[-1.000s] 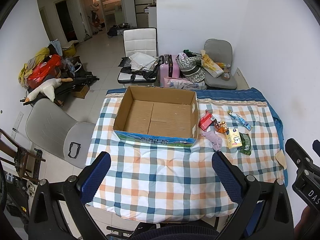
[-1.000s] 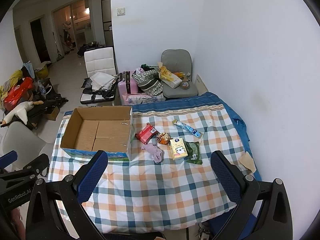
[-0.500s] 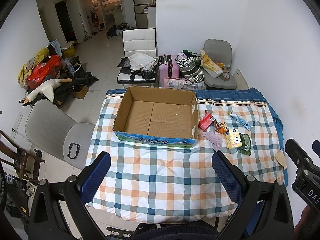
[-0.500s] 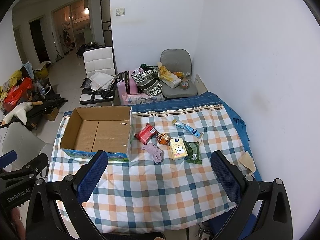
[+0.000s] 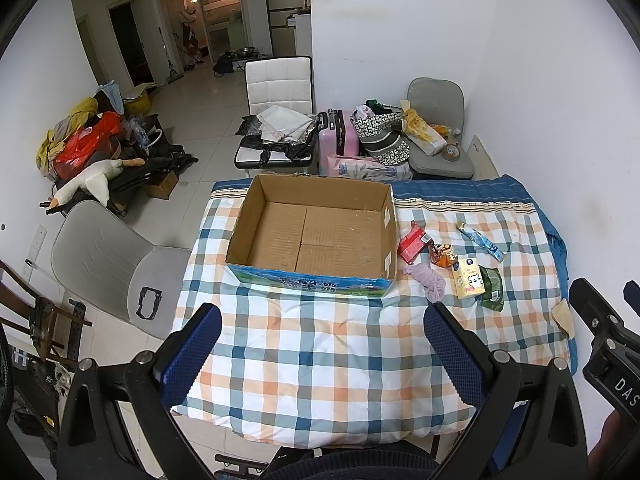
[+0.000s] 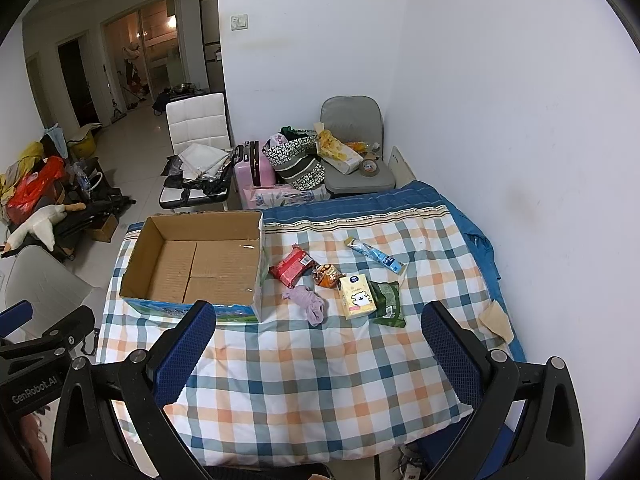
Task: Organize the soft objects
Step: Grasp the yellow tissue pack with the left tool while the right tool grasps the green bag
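Observation:
An empty open cardboard box stands on the checked tablecloth. To its right lie a red packet, an orange snack bag, a purple sock, a yellow tissue pack, a green packet and a blue tube. The same items show in the left wrist view, such as the sock and tissue pack. My left gripper is open and empty above the table's near edge. My right gripper is open and empty there too.
A beige scrap lies at the table's right edge by the white wall. A grey chair stands left of the table. Behind the table are a white chair, a pink suitcase and bags.
Both grippers have barely shifted; the scene has drifted down slightly in the views. Nothing on the table moved.

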Tool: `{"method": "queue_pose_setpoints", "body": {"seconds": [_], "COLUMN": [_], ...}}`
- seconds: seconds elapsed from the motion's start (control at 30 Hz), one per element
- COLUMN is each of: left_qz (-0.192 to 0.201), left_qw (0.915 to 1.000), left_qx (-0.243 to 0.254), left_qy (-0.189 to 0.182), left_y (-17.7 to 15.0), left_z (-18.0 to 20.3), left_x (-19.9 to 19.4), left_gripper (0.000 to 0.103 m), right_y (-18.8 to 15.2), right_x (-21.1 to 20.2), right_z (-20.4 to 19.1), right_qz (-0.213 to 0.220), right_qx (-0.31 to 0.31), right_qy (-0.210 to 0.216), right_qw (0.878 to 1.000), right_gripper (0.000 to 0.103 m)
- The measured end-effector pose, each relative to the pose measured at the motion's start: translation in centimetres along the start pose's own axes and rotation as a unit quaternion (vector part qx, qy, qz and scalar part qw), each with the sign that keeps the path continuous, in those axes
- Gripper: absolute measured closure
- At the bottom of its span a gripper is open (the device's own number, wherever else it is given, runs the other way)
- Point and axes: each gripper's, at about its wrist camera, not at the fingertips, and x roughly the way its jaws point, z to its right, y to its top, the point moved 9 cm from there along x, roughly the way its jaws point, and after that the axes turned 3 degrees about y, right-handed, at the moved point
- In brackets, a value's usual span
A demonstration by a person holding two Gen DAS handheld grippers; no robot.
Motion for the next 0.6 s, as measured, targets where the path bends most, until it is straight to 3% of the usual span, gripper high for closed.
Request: {"method": "queue_pose_setpoints", "body": {"seconds": [0.4, 0.6], "left_qz": [0.005, -0.004], "left_qw": [0.9998, 0.9974], "left_qx": [0.012, 0.051], "left_qy": [-0.016, -0.052], "left_y": [1.1, 4.4], "left_z": [0.6, 6.0], "left_x": [0.5, 5.5], "left_gripper": [0.000, 0.000], "right_y": [-0.4, -0.5], "right_x": [0.8, 6.2], "right_z": [0.4, 5.2], "right_qz": [-0.013, -0.052], "right_qx": [0.025, 0.079], "right_qy": [0.012, -0.007], "right_qw": [1.000, 0.996], "right_gripper": [0.000, 0.000]}}
